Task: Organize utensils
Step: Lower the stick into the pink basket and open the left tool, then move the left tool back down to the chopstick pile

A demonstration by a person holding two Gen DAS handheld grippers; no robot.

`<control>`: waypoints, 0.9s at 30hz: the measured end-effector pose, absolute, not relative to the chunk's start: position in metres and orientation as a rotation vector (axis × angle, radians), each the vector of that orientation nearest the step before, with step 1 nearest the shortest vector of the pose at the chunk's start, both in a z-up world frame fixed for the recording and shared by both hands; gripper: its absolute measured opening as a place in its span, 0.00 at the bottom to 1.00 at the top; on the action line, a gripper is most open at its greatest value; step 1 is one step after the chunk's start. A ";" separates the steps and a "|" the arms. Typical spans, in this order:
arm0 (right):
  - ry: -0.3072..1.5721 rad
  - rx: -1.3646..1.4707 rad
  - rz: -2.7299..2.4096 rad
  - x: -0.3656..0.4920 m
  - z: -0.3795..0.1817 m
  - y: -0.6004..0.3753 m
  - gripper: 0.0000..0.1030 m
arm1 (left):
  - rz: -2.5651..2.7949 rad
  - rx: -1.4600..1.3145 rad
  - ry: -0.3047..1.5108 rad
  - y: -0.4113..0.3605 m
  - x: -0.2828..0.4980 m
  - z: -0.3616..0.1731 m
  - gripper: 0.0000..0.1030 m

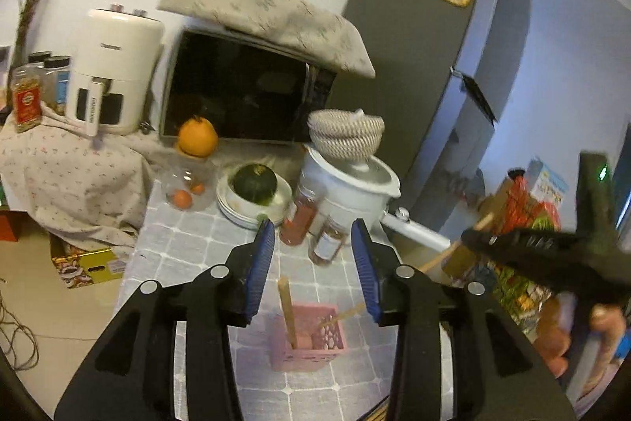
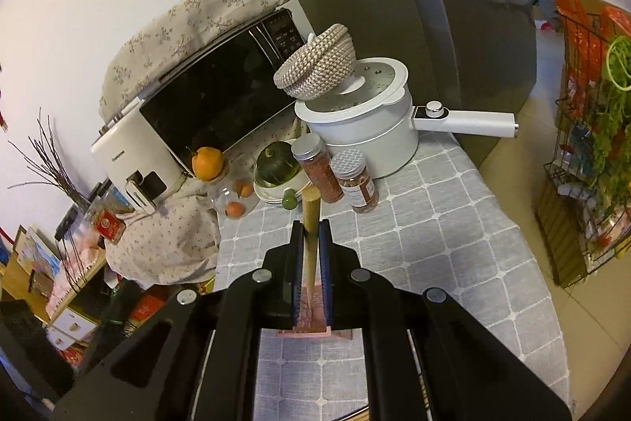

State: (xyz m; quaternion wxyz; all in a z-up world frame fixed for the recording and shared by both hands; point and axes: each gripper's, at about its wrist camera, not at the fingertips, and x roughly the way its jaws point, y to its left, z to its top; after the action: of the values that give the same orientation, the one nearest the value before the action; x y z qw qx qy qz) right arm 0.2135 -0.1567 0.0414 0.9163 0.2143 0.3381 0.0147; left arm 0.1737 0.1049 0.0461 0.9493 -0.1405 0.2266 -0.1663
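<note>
Nearest, the left gripper (image 1: 313, 263) is seen with its blue pads standing apart and nothing between them. Just beyond and below it, a pink basket (image 1: 307, 340) sits on the grey checked tablecloth (image 1: 197, 243), with a wooden stick (image 1: 287, 306) standing in it and a thinner wooden piece (image 1: 341, 316) leaning at its far corner.

In the right wrist view, the right gripper (image 2: 311, 227) is clamped on a wooden handle (image 2: 310, 223), which rises upright past the fingertips; its lower end is hidden behind the jaws, above the pink basket (image 2: 303, 333).

Several risks can be judged from this. The basket looks light, so it could be tipped or pushed along the cloth if the held handle is pressed against its wall or against the stick already inside. The standing stick could be knocked out if either gripper is swung across it.

Farther off, two spice jars (image 2: 335, 172) stand close together on the cloth and could be toppled by a wide sweep. Behind them are a white pot (image 2: 363, 129) with a woven basket (image 2: 317, 64) perched loosely on its lid, and a microwave (image 2: 221, 97).
</note>
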 end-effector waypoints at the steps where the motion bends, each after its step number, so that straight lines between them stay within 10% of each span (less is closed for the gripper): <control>1: 0.699 0.438 0.030 0.215 0.040 -0.155 0.08 | -0.336 -0.297 0.458 0.109 0.173 0.049 0.37; 21: 0.616 0.204 0.032 0.179 0.021 -0.112 0.17 | -0.209 -0.107 0.451 0.079 0.140 0.045 0.46; 27: 0.550 0.128 -0.015 0.132 0.022 -0.114 0.37 | -0.199 -0.071 0.457 0.064 0.113 0.042 0.59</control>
State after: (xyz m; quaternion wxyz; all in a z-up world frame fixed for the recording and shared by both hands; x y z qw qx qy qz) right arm 0.1322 -0.1143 0.0224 0.9604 0.0631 0.2713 -0.0076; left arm 0.1132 0.0639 0.0415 0.9684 -0.0349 0.2263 -0.0984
